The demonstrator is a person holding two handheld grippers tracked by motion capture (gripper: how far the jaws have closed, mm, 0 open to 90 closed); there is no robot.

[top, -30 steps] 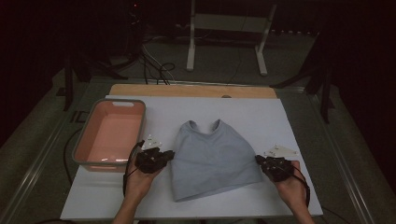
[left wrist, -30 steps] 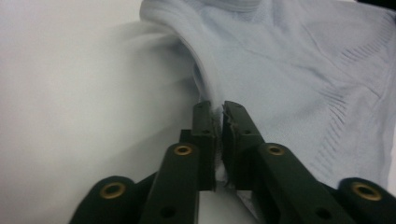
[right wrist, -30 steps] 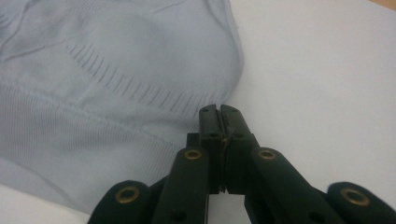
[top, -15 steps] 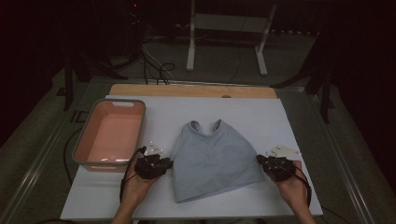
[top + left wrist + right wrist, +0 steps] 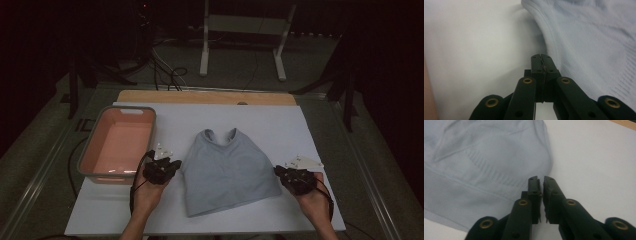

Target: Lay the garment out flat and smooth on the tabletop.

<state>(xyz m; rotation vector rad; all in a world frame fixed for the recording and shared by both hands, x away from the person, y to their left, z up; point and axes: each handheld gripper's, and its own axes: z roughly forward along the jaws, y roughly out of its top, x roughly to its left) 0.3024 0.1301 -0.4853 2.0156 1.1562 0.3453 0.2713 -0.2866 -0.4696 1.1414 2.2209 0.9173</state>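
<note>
Since a second ago, little has been shifted on the table: the pale blue top (image 5: 227,170) is found in the same flat spread, and both hands are kept at its two sides. Taken as the landmark, the top is laid out on the white board (image 5: 250,120), neckline pointed away from the person, hem towards them. Just left of the top's side edge, the left gripper (image 5: 167,165) is held low over the board; in its own view the left gripper's (image 5: 541,60) jaws have just been closing and are now seen pressed together, with no cloth caught between them, the ribbed edge of the top (image 5: 594,45) lying right beside the tips. Just right of the top's lower corner, the right gripper (image 5: 287,174) is parked; in its own view the right gripper's (image 5: 541,181) jaws have just been opening, and a narrow slit is seen between them, nothing gripped, the top's (image 5: 486,162) edge lying just beside its tips. Further left of the top, beyond the left gripper, a pink tub (image 5: 95,150) is set on the board.
</note>
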